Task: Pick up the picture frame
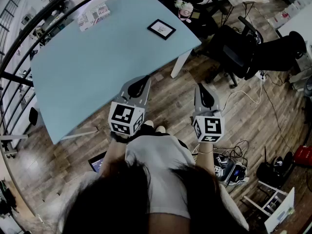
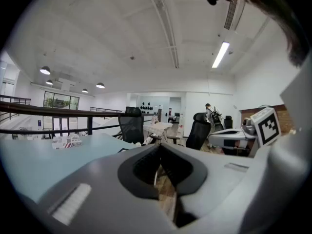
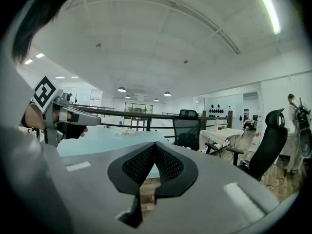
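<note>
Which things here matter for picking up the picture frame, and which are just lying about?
For the job: picture frame, blue table under it, left tongs, right tongs.
Lying about: printed paper on the table, black office chair, white floor cable.

An office: blue desk (image 1: 92,72), black swivel chairs (image 1: 235,50)

A pale blue table (image 1: 97,67) with white legs stands on a wooden floor (image 1: 243,126), bearing a black picture frame (image 1: 161,29) at its one o'clock and printed papers (image 1: 93,15) at eleven o'clock, well apart.
</note>
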A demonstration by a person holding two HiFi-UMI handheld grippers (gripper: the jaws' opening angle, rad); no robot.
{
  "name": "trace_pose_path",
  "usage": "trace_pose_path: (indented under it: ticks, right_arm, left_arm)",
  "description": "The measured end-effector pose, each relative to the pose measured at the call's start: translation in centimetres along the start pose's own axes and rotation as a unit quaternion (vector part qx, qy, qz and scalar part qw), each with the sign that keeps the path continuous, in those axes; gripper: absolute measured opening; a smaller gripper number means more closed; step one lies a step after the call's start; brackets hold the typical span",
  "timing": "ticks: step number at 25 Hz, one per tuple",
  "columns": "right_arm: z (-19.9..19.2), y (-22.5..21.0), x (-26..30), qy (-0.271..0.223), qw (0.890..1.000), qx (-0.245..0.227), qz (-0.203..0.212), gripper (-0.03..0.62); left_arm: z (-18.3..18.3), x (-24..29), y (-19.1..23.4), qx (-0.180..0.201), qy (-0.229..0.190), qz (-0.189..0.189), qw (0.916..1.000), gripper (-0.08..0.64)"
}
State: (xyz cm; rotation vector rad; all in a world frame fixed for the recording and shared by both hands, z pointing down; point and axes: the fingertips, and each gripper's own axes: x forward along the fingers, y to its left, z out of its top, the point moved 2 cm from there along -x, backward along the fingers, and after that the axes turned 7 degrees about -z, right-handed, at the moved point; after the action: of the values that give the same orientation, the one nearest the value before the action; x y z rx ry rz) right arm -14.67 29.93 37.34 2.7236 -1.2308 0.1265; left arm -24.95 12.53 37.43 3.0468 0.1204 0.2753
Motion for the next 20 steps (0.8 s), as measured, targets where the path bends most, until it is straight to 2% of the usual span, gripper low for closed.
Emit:
trace_pose_path:
  ticks: [10,14,20]
  right_arm:
    - [-1.2,-1.0,-1.4,0.008,0.999,0.034,0.002,0.006]
    - [-1.9,-1.3,-0.1,0.018,0.999,0.045,0.009,0.042]
    - [-2.4,-2.5,4.0,0.027,0.998,0.048,0.014,0.055]
  left_arm:
    - [-1.4,-1.3,-0.7,-0.017,0.006,0.016,0.9997,0.060]
    - [-2.2,-0.2,0.3,-0.030,0.011,0.017,0.9994,0.060]
    - [-2.4,3.7,2.5,-0.036,0.015,0.016,0.9991,0.063]
